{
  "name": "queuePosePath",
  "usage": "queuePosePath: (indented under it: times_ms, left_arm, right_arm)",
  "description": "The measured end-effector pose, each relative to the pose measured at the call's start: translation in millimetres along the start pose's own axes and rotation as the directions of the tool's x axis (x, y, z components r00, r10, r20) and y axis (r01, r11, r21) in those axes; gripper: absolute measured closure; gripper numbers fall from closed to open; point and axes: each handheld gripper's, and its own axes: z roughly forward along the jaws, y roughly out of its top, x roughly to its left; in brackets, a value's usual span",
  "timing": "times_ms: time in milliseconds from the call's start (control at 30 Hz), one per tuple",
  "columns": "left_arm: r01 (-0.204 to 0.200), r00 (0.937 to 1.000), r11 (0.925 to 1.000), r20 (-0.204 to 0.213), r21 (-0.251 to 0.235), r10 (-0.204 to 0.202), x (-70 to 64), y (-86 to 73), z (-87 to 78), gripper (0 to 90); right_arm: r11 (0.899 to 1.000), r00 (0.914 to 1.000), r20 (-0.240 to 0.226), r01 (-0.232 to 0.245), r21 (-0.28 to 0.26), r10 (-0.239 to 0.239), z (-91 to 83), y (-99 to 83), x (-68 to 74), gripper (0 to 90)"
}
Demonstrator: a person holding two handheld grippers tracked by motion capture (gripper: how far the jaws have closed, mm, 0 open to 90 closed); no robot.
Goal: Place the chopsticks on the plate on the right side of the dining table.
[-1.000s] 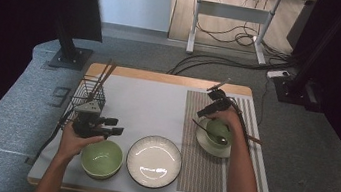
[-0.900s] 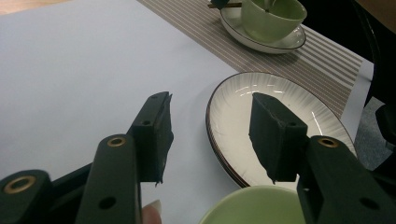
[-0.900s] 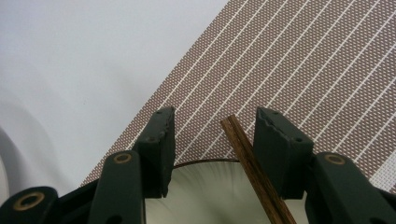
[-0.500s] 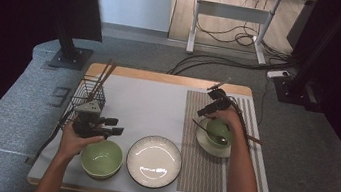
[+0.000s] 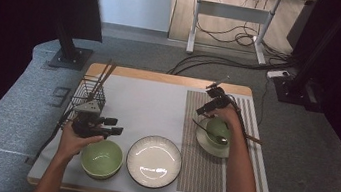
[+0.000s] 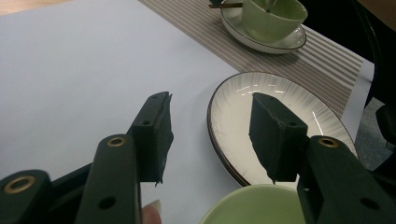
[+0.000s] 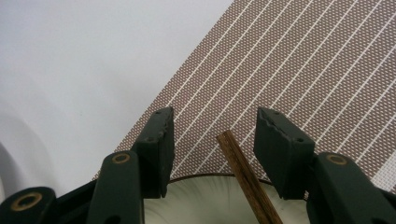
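Observation:
My left gripper (image 5: 115, 125) (image 6: 210, 105) stands open just above the table's front left, nothing between its jaws. Below it are a green bowl (image 5: 101, 158) (image 6: 252, 205) and a white ribbed plate (image 5: 154, 161) (image 6: 233, 107). My right gripper (image 5: 206, 101) (image 7: 215, 121) hovers open over the striped mat (image 5: 198, 170) (image 7: 303, 60), at the far edge of a saucer (image 5: 204, 144) (image 7: 201, 200). A brown chopstick (image 7: 243, 172) (image 5: 253, 138) lies between its jaws, touching neither. On the saucer stands a small green cup (image 5: 217, 129) (image 6: 271, 16) holding a spoon (image 5: 204, 129).
A black wire basket (image 5: 88, 95) with chopsticks upright in it stands at the table's left edge, just behind my left hand. The grey mat (image 5: 151, 108) between the two grippers is bare. The table edge runs close in front of the bowl and plate.

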Motion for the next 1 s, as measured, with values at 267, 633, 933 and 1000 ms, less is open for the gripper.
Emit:
queuePosePath:
  times_ms: [267, 633, 933, 1000]
  left_arm:
    - [0.002, 1.0000, 1.0000, -0.001, -0.001, -0.002, 0.4, -0.3, -0.4, 48.9]
    - [0.001, 1.0000, 1.0000, 0.003, -0.002, -0.001, 0.2, -0.2, -0.5, 48.9]
    - [0.000, 1.0000, 1.0000, 0.002, -0.004, 0.000, 0.0, -0.2, -1.7, 48.9]
    - [0.000, 1.0000, 1.0000, 0.002, -0.005, 0.000, -0.1, -0.3, -1.9, 48.9]
  right_arm:
    - [1.000, 1.0000, 0.002, -0.008, 0.005, 0.008, 1.8, 0.8, -0.2, 48.0]
    - [0.999, 0.9988, 0.035, -0.034, -0.023, 0.035, -5.2, -1.2, -9.3, 48.1]
    - [0.998, 0.9970, 0.057, -0.051, -0.035, 0.053, -4.8, -1.4, -13.9, 47.9]
    - [0.998, 0.9966, 0.059, -0.055, -0.032, 0.057, -4.7, -1.8, -15.5, 47.8]
